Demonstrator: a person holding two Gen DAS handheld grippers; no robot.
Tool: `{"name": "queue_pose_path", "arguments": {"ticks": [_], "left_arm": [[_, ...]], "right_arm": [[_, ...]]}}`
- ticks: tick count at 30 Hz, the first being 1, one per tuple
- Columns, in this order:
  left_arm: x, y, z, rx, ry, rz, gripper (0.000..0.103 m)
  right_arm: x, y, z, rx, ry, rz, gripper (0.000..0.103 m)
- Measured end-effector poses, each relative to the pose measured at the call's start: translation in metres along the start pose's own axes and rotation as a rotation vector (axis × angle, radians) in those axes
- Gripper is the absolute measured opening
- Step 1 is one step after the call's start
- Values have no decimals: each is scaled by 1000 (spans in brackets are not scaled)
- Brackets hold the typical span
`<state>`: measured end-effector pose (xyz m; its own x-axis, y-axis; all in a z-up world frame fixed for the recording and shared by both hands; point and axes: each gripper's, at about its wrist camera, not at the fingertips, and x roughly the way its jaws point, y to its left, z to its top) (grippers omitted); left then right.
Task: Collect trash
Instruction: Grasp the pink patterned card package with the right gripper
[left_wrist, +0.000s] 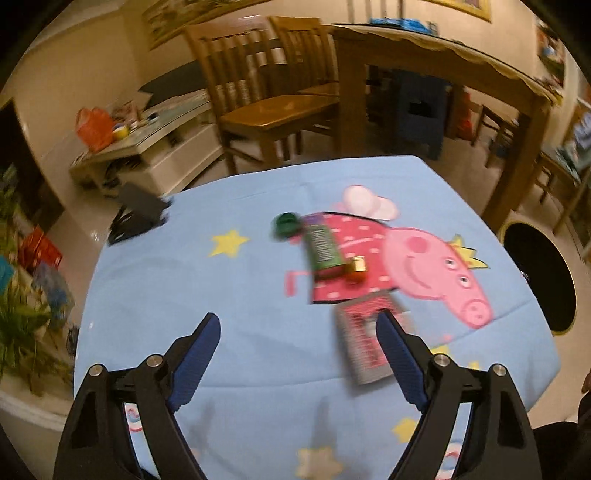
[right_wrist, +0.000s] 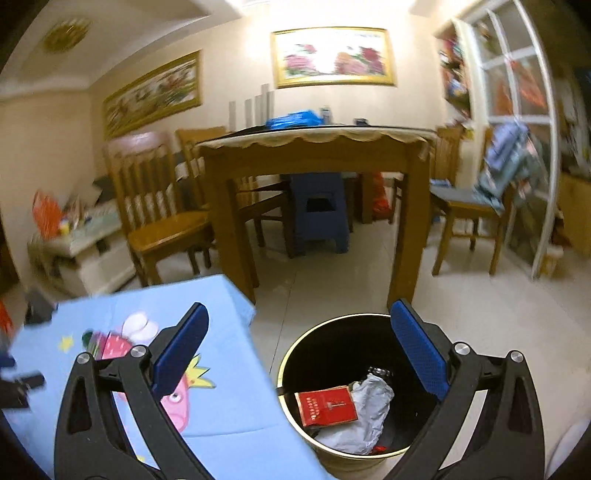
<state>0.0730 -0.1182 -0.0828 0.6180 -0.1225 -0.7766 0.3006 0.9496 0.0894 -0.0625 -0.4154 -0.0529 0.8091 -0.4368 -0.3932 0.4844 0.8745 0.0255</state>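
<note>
both grippers spread, empty; trash on table and in bin

left gripper (left_wrist: 297, 319) over blue cloth table (left_wrist: 155, 295), jaws wide: green tube (left_wrist: 322, 243), green cap (left_wrist: 286, 224), gold-red bits (left_wrist: 356, 269) mid-table, pink packet (left_wrist: 364, 343) toward near edge. right gripper (right_wrist: 297, 314) wide above bin (right_wrist: 295, 350) off the table's right edge, holding red pack (right_wrist: 325, 404), crumpled paper (right_wrist: 369, 410).
</note>
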Motion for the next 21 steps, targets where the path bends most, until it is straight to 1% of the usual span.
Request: {"name": "queue_pose_path", "arguments": {"ticks": [2,5,6,9,11,12,13,16,18,21], "left_arm": [[-1,17,-6,-27,-4,8,86],[0,46,-18,-71,2,20,86],[1,58,-23,-87,3,32,86],[3,85,-34,-120,7,73,86],[4,100,-39,-130,-1,102,86],[4,106,-40,-133,-7,112,86],[4,112,-43,-134,-13,122,86],[4,123,-48,-134,-21,126,88],[4,127,-50,-138,-22,120,88],[5,135,-55,-144,-20,113,88]], "right_arm": [[4,18,-6,-34,29,53,97],[17,47,-24,-55,141,176,97],[20,55,-29,-63,169,200,97],[31,90,-52,-79,283,328,97],[31,114,-63,-100,321,396,97],[32,132,-71,-121,347,446,97],[29,146,-78,-131,369,475,97],[30,182,-88,-157,417,526,97],[32,212,-91,-211,431,504,97],[39,233,-93,-245,457,487,97]]}}
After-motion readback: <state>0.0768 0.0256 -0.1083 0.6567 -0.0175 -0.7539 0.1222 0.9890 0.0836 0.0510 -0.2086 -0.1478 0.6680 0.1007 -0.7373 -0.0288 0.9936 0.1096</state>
